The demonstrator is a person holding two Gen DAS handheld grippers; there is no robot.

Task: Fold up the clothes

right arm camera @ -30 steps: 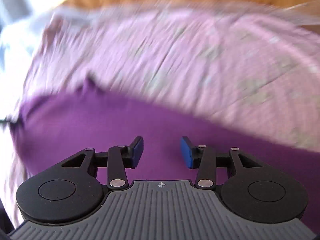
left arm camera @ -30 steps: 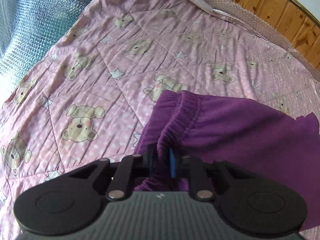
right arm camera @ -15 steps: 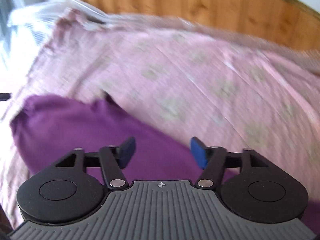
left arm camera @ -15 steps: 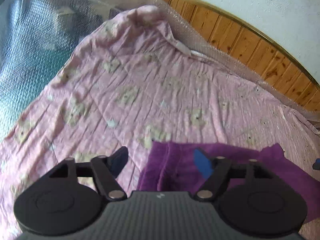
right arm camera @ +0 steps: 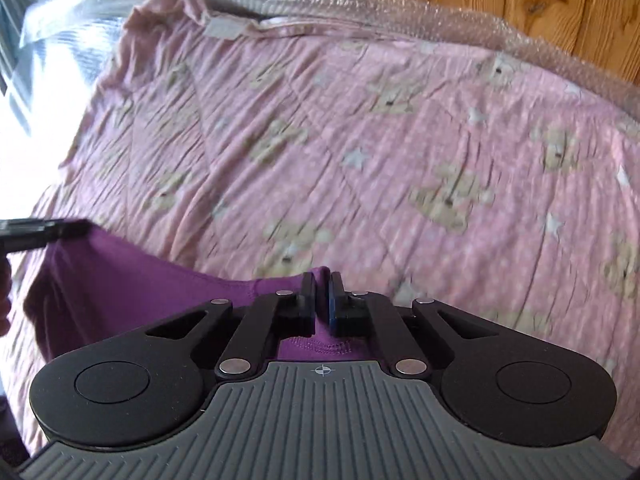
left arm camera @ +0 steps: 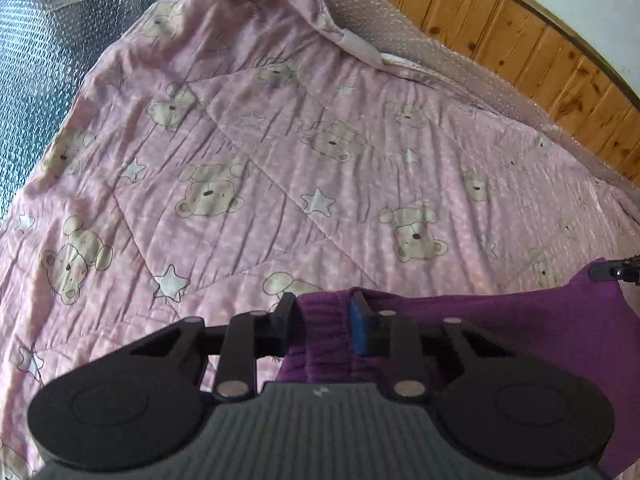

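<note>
A purple garment (left arm camera: 520,332) with an elastic waistband hangs stretched between my two grippers over a pink bear-print quilt (left arm camera: 280,160). My left gripper (left arm camera: 323,317) is shut on the gathered waistband, which fills the gap between its fingers. My right gripper (right arm camera: 322,296) is shut on the garment's (right arm camera: 132,280) other top edge, a small peak of cloth poking up between the blue pads. Each gripper shows at the edge of the other's view: the right gripper (left arm camera: 616,272) at one purple corner, the left gripper (right arm camera: 44,230) at the other.
The quilt (right arm camera: 400,140) covers a bed wrapped in bubble wrap (left arm camera: 400,44). A wooden panelled headboard (left arm camera: 540,52) runs along the far side. Bright window light falls at the left of the right wrist view.
The left gripper, open half a second ago, has closed again on the waistband. The right gripper, open before, has closed on the garment's edge. The cloth is now lifted between them.
</note>
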